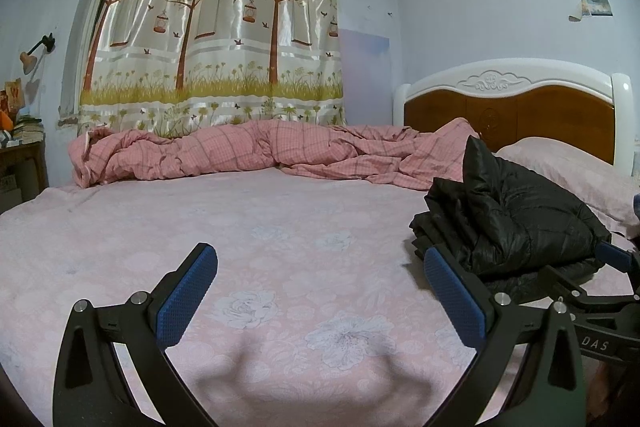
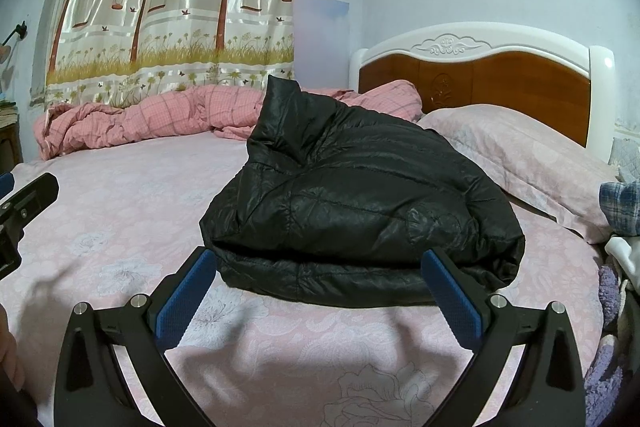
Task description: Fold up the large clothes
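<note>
A black puffer jacket (image 2: 360, 203) lies folded in a thick bundle on the pink floral bed sheet (image 2: 120, 211), one corner sticking up. My right gripper (image 2: 318, 267) is open just in front of its near edge, nothing between the blue pads (image 2: 184, 299). In the left wrist view the same jacket (image 1: 516, 215) sits to the right. My left gripper (image 1: 320, 265) is open over bare sheet (image 1: 280, 227), its right pad (image 1: 452, 295) close to the jacket's left edge. The right gripper's body (image 1: 600, 291) shows at the far right there.
A crumpled pink checked duvet (image 1: 248, 151) runs along the far side of the bed. A pink pillow (image 2: 520, 155) lies against the wood and white headboard (image 2: 480, 67). A tree-print curtain (image 1: 216, 27) hangs behind. Plaid and purple fabrics (image 2: 620, 211) sit at the right edge.
</note>
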